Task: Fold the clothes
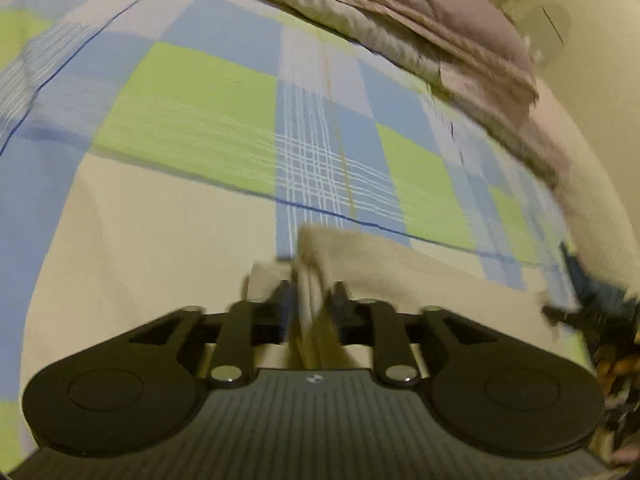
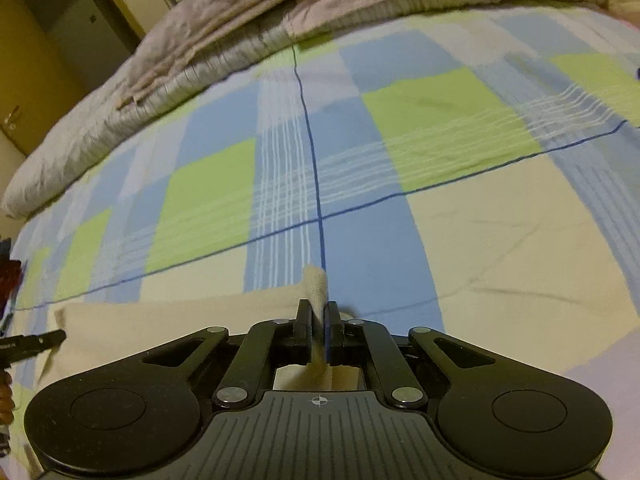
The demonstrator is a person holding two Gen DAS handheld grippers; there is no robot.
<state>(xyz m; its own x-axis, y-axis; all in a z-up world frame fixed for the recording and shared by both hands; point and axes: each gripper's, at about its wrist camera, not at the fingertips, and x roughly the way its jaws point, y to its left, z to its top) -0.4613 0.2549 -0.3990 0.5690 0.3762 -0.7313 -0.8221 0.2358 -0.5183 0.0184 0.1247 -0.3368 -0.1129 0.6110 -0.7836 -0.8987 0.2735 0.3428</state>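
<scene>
Checked bedding in blue, green and cream (image 2: pixel 400 128) covers the bed in both wrist views, and a rumpled grey-mauve quilt (image 2: pixel 200 60) lies heaped along its far edge. Beyond the quilt, the right view shows a yellowish wall and a door (image 2: pixel 24 80) at the upper left. A cream cloth (image 2: pixel 168 328) lies flat on the near part of the bedding, stretched between the two grippers. The right gripper (image 2: pixel 319 316) has a raised fold of the cloth's edge standing up between its fingers (image 2: pixel 304 320); the jaws stand slightly apart, with a sliver of gap on each side of the fold, so the pads do not look pressed on it. At the left edge of that view the tip of the other gripper shows, level with the cloth's far corner. In the left view, which is blurred by motion, the left gripper (image 1: pixel 311 296) also has a bunched fold of the cloth (image 1: pixel 400 276) between its fingers (image 1: pixel 280 296); the jaws are parted wider than the fold, and it sits loose between them.
</scene>
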